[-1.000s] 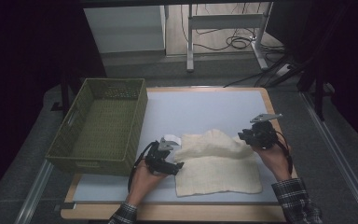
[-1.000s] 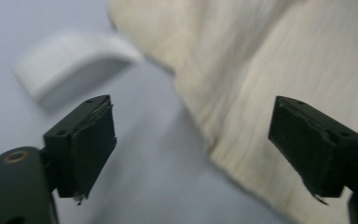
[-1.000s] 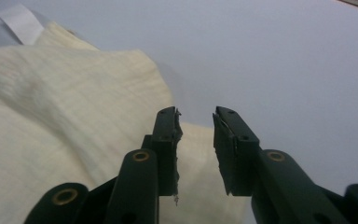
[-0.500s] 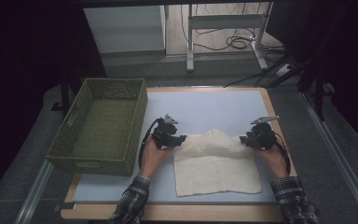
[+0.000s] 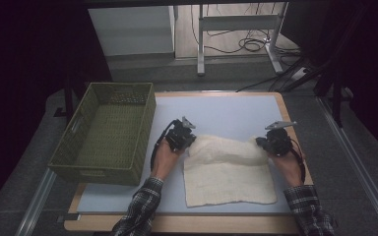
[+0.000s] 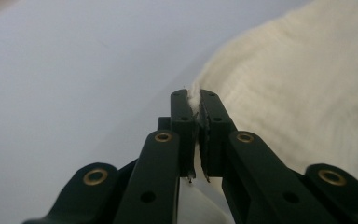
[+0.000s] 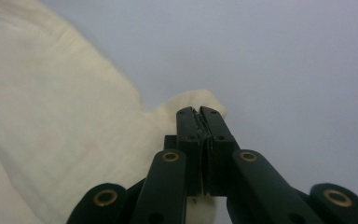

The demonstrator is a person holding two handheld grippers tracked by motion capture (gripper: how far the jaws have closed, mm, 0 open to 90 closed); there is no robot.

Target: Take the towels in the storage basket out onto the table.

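A cream towel (image 5: 226, 172) lies on the pale blue mat (image 5: 226, 110), its far edge bunched into a ridge. My left gripper (image 5: 189, 141) is at the towel's far left corner. In the left gripper view my left gripper (image 6: 194, 95) has just closed, and a thin fold of the towel (image 6: 298, 84) is pinched between its jaws. My right gripper (image 5: 261, 143) is at the far right corner. In the right gripper view my right gripper (image 7: 199, 112) has also just closed, on a small tab of the towel (image 7: 51, 102).
A green woven basket (image 5: 98, 172) stands empty on the left of the table, close to my left forearm. Bare mat lies beyond the towel. The wooden table edge (image 5: 177, 223) runs along the front, and desk legs and cables stand behind.
My left hand has moved away from me, from the towel's left edge to its far left corner. Both grippers' jaws have closed on the cloth. The right hand has barely shifted.
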